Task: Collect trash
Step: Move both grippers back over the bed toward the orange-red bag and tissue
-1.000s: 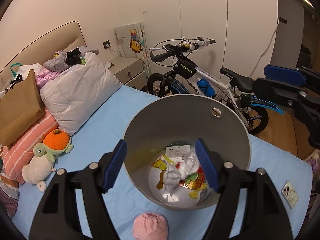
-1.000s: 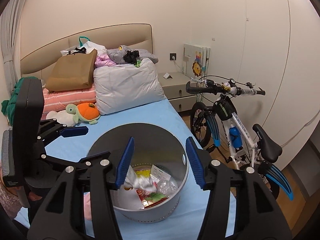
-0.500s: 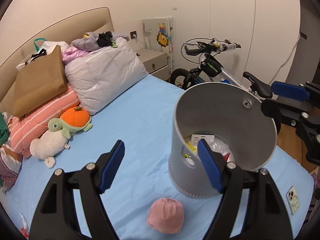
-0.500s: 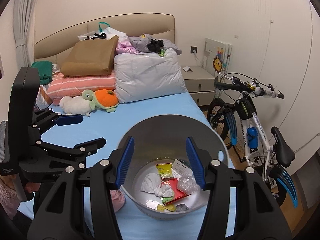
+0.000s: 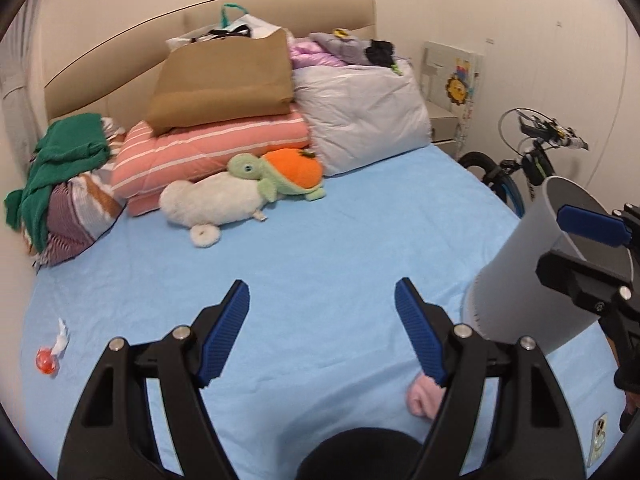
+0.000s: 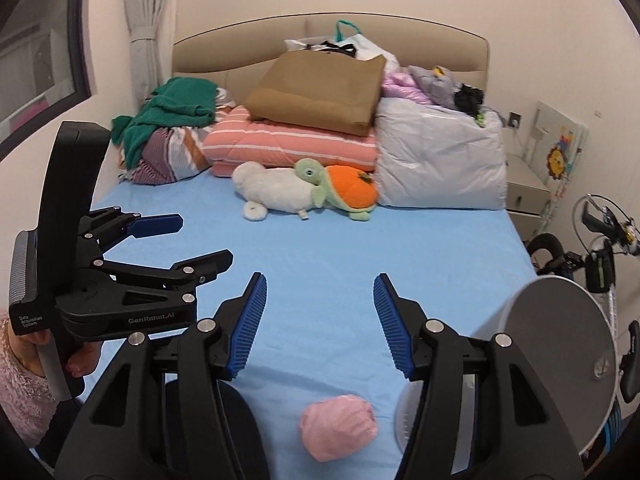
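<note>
Hovering over blue bed sheet, left gripper spread wide, nothing between pads. Right gripper likewise parted, empty. Grey trash bin standing at bed's right edge, beside pink ball. Red-and-white wrapper scrap lying far left on sheet, well apart from both. Plush turtle near pillows.

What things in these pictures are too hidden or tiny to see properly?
- Bin contents: both views, its own wall hides them.
- Pink ball: left view, half behind the left tool.
- Red-and-white wrapper: left view only, too small to identify.
- Phone: left view, cut by the edge.
</note>
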A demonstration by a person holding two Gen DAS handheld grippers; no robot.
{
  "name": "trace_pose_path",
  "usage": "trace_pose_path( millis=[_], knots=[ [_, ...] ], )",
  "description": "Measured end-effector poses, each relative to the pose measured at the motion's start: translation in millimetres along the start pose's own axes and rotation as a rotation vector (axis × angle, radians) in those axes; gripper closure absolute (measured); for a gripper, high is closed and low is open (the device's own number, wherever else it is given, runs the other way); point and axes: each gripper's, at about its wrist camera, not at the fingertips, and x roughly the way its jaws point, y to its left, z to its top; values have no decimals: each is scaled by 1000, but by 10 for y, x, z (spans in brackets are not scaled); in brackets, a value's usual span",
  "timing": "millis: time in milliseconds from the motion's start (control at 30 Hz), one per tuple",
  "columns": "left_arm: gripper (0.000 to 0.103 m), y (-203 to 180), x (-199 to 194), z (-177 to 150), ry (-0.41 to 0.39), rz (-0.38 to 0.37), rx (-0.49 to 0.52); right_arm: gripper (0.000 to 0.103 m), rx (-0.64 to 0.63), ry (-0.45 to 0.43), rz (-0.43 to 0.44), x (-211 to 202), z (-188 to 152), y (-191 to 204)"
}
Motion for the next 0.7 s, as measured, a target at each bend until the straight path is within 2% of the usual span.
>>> trace_pose_path(
  millis=[67,300,433,700],
  knots=[
    [28,302,-38,-125,11,50,-43,44,-26,2,55,157,70,273],
    [28,1573,-297,-766,66,245,-232,44,-165,35,262,717,230,1529],
    [28,2289,-451,-1146,96,355,-347,44,-235,64,352,1016,281,2219],
    [28,3602,-594,-1907,140,505,-565,44,-341,121,463,1735,308,3522]
  ],
)
